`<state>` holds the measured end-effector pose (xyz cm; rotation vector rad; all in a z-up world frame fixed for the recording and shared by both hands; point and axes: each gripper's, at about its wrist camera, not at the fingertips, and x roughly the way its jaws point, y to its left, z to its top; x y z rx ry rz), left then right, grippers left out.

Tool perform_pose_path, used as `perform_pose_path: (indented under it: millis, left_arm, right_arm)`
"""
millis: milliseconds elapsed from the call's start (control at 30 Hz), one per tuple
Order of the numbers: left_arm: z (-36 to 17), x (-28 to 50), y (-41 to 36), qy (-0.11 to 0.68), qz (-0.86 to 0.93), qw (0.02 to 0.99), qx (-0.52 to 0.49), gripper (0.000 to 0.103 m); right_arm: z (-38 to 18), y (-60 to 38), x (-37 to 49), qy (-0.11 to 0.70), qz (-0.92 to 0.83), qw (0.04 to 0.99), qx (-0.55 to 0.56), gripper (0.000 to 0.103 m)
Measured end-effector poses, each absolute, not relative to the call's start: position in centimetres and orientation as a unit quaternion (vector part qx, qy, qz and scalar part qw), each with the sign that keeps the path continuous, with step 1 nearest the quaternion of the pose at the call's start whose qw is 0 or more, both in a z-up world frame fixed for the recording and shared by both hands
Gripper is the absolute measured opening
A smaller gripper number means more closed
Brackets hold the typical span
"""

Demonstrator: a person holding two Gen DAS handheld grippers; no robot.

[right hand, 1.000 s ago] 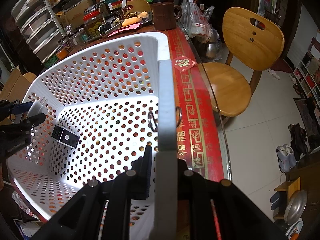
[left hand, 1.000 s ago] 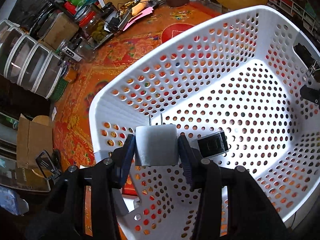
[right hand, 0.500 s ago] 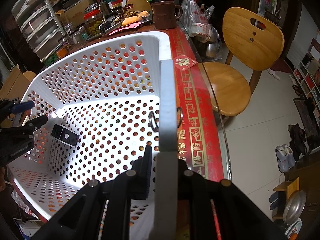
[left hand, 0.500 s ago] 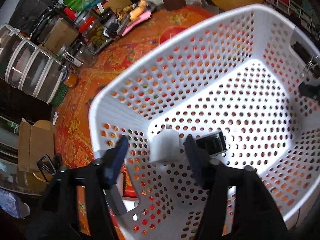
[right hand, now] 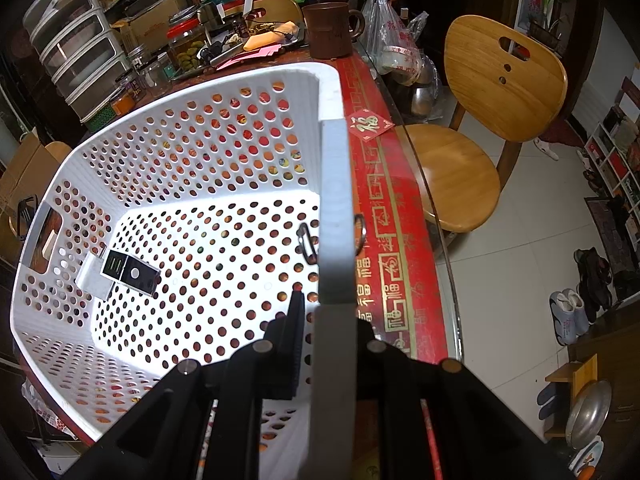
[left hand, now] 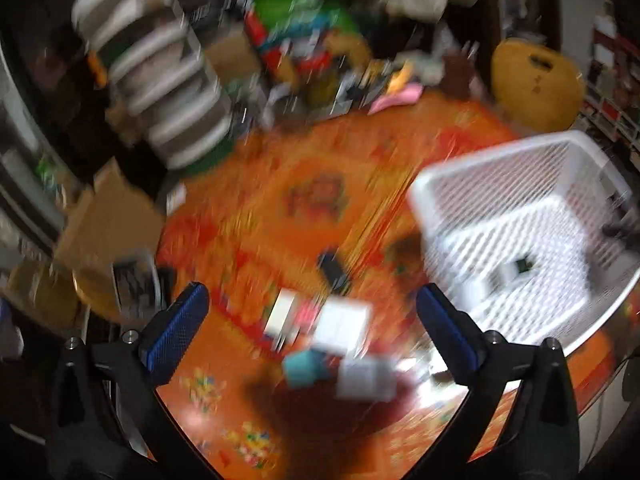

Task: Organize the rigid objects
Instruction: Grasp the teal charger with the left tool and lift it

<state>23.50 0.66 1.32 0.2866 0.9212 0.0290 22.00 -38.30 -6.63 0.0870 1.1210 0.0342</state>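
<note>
The white perforated basket (right hand: 332, 96) stands on the orange-red table; in the blurred left wrist view it (left hand: 496, 160) is at the right. Inside lie a white block (right hand: 91, 278) and a black box (right hand: 130, 272), touching. My right gripper (right hand: 326, 304) is shut on the basket's rim. My left gripper (left hand: 312, 308) is open and empty above the table, left of the basket. Below it lie several small items: a white box (left hand: 345, 328), a teal block (left hand: 306, 362), a dark object (left hand: 332, 272).
Plastic drawers (right hand: 76, 52), jars, a brown mug (right hand: 330, 30) and clutter fill the table's far side. A wooden chair (right hand: 488, 120) stands to the right, beyond the table's glass edge. A cardboard box (left hand: 108, 220) is at the left.
My left gripper let the white block drop into the basket, opened wide and swung fast out to the left over the table. The right gripper has kept still on the rim.
</note>
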Motion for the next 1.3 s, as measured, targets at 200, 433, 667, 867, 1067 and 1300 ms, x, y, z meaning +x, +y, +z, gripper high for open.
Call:
perform_pose_path:
  millis: [200, 433, 667, 867, 1067, 1300]
  left_arm:
    - [-7.3, 23.9, 6.8, 0.526, 0.018, 0.848, 0.066, 0.101]
    - [-10.7, 24.4, 9.7, 0.546, 0.019, 0.838, -0.003, 0.098]
    - [-13.5, 25.5, 10.0, 0.562, 0.014, 0.826, -0.038, 0.095]
    - [-13.9, 25.8, 9.8, 0.558, 0.008, 0.828, -0.056, 0.083]
    - [-13.6, 25.3, 9.6, 0.556, 0.01, 0.829, -0.054, 0.056]
    - [-12.1, 24.5, 10.0, 0.542, 0.015, 0.839, -0.046, 0.05]
  right_arm:
    - [-6.6, -38.5, 21.9, 0.529, 0.016, 0.847, 0.044, 0.012]
    - [-6.6, -38.4, 21.9, 0.532, 0.014, 0.846, 0.042, 0.012]
    - [-6.6, -38.3, 21.9, 0.532, 0.014, 0.846, 0.041, 0.012]
    - [-6.6, -38.3, 21.9, 0.532, 0.013, 0.846, 0.041, 0.013]
    - [-6.6, -38.2, 21.9, 0.532, 0.014, 0.846, 0.041, 0.012]
    - [-6.6, -38.2, 21.9, 0.532, 0.014, 0.846, 0.04, 0.013]
